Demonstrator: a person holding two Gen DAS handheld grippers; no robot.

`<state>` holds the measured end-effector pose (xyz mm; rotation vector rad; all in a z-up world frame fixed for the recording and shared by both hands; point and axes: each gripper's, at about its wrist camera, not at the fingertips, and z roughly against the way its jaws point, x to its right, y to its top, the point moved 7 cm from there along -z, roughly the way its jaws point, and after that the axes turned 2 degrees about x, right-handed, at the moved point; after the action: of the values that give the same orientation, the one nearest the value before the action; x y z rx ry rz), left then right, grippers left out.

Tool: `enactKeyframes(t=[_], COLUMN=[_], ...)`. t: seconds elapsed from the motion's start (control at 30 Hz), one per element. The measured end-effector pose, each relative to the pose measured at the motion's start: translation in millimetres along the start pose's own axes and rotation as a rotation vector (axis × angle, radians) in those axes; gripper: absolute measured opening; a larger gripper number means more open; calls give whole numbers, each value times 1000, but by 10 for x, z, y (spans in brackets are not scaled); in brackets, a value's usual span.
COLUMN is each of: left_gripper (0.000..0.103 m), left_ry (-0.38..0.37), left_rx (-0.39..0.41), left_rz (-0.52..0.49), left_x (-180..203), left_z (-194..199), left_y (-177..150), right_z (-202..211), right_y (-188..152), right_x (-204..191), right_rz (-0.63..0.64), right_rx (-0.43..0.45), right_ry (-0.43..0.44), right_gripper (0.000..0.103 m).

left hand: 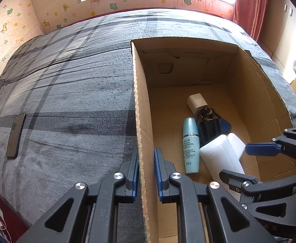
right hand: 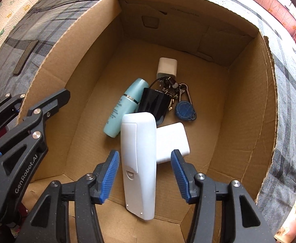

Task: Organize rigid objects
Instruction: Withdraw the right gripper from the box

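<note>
Left gripper [left hand: 147,174]: clamped on cardboard box [left hand: 143,125] wall, lower centre. Right gripper [right hand: 145,174]: jaws wide, straddling white remote [right hand: 138,162], untouched.

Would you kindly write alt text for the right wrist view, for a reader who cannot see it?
The right hand-held gripper hangs open over a cardboard box, its blue pads either side of a white remote control without touching it. Deeper in the box lie a white power bank, a teal bottle, a key bunch and a white charger.
</note>
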<state>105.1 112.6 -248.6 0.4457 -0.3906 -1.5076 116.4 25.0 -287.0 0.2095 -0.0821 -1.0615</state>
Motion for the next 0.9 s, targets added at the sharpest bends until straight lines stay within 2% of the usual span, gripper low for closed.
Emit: enactKeyframes(t=[0.1, 0.2, 0.43, 0.53, 0.67, 0.73, 0.83, 0.9], left_gripper=[15, 15, 15, 15, 15, 15, 15, 15], left_ry=[1, 3, 8, 11, 17, 19, 20, 22], left_rx=[0, 0, 0, -2, -2, -3, -3, -3], left_rz=[-2, -4, -6, -8, -11, -12, -13, -14], left_x=[-1, -2, 2, 9, 20, 26, 29, 28], left_z=[-1, 0, 3, 3, 3, 3, 1, 1], left_y=[-1, -2, -4, -4, -4, -3, -1, -2], right_z=[101, 239, 639, 783, 958, 1015, 1083, 1127], right_y=[-9, -11, -18, -19, -33, -49, -70, -87], right_x=[7, -18, 109, 187, 290, 350, 446, 511], right_rz=[1, 9, -26, -48, -81, -101, -124, -141], right_rx=[27, 65, 139, 165, 208, 224, 246, 261], right_ry=[-5, -14, -65, -66, -74, -82, -98, -103], right_gripper=[70, 75, 75, 81, 84, 90, 92, 101])
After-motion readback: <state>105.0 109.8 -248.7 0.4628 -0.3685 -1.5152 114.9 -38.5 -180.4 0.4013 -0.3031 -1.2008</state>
